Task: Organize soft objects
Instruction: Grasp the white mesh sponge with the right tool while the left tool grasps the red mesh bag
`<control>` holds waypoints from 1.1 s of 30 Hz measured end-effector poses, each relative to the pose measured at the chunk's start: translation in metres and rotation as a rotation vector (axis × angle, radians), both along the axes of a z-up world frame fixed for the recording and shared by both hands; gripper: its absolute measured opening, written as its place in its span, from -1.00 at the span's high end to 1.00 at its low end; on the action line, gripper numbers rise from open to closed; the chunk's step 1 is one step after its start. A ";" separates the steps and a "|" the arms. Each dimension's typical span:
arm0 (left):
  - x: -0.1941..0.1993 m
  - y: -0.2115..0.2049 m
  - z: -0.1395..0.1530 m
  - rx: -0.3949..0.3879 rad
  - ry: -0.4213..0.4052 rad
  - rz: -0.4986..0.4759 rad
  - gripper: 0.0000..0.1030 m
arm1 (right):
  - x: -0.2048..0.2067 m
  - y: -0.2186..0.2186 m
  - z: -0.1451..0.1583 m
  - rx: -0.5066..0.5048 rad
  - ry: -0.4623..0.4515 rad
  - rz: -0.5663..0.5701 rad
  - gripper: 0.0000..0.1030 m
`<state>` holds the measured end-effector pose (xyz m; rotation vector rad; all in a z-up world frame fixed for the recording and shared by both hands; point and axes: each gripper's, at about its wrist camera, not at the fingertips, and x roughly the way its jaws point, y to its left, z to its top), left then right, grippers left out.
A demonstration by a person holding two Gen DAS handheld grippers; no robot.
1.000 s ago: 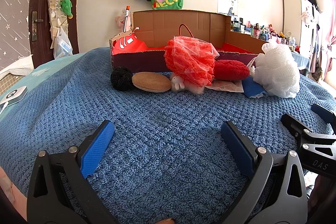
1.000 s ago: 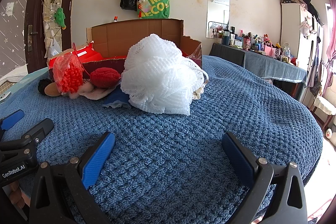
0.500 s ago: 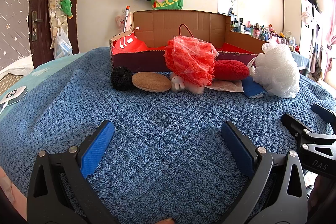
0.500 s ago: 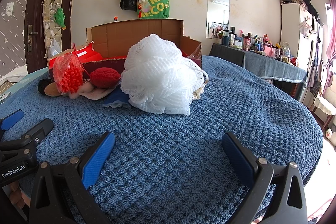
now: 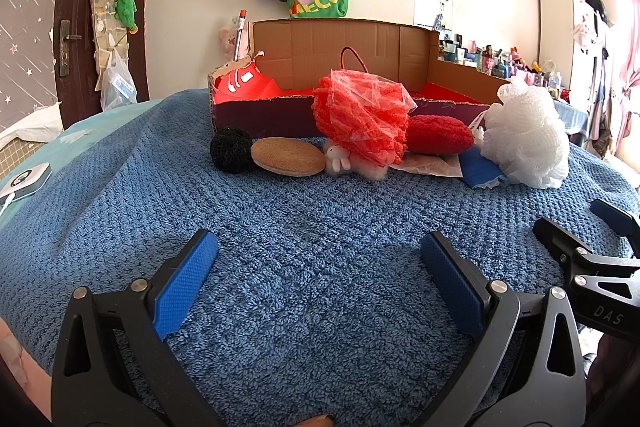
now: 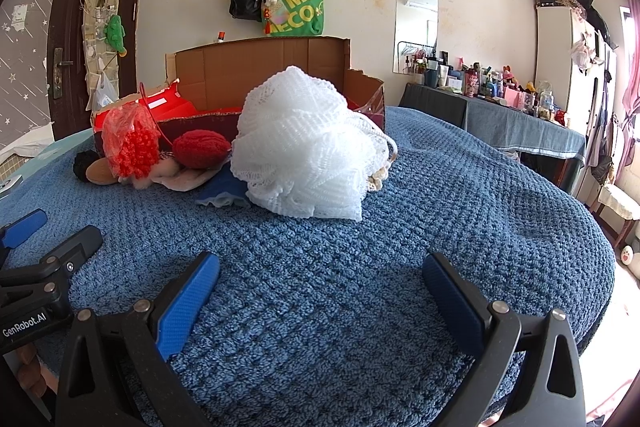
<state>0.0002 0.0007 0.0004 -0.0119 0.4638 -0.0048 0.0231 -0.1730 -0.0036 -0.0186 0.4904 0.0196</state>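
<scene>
On the blue blanket [image 5: 320, 227] the soft things lie in a row just before the box [image 5: 344, 75], likely ready for sorting into it: red puff [image 5: 360, 119], white puff [image 6: 300, 143]. Both hand-held grippers, left [image 5: 320, 275] and right [image 6: 320, 287], are spread apart, holding nothing

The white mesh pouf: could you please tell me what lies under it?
A blue cloth pokes out from under the white mesh pouf; how far it reaches beneath is hidden.

White loofah [image 6: 304, 147], blue knit blanket [image 6: 440, 219]
</scene>
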 end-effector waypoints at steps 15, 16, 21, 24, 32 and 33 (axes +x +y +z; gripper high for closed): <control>0.007 0.003 0.025 -0.009 0.002 -0.027 -1.00 | 0.019 0.001 0.031 0.009 -0.036 0.038 -1.00; 0.009 0.003 0.028 -0.008 -0.002 -0.029 -1.00 | 0.021 0.001 0.034 0.008 -0.041 0.038 -1.00; 0.020 0.006 0.042 0.000 -0.009 -0.026 -1.00 | 0.038 0.003 0.050 0.010 -0.056 0.050 -1.00; 0.028 0.008 0.052 0.006 -0.011 -0.035 -1.00 | 0.046 0.003 0.057 0.014 -0.056 0.064 -1.00; 0.053 0.004 0.071 0.026 -0.001 -0.087 -1.00 | 0.071 0.002 0.064 0.017 0.001 0.098 -1.00; 0.056 0.003 0.072 0.026 0.004 -0.096 -1.00 | 0.075 0.001 0.064 0.019 0.017 0.103 -1.00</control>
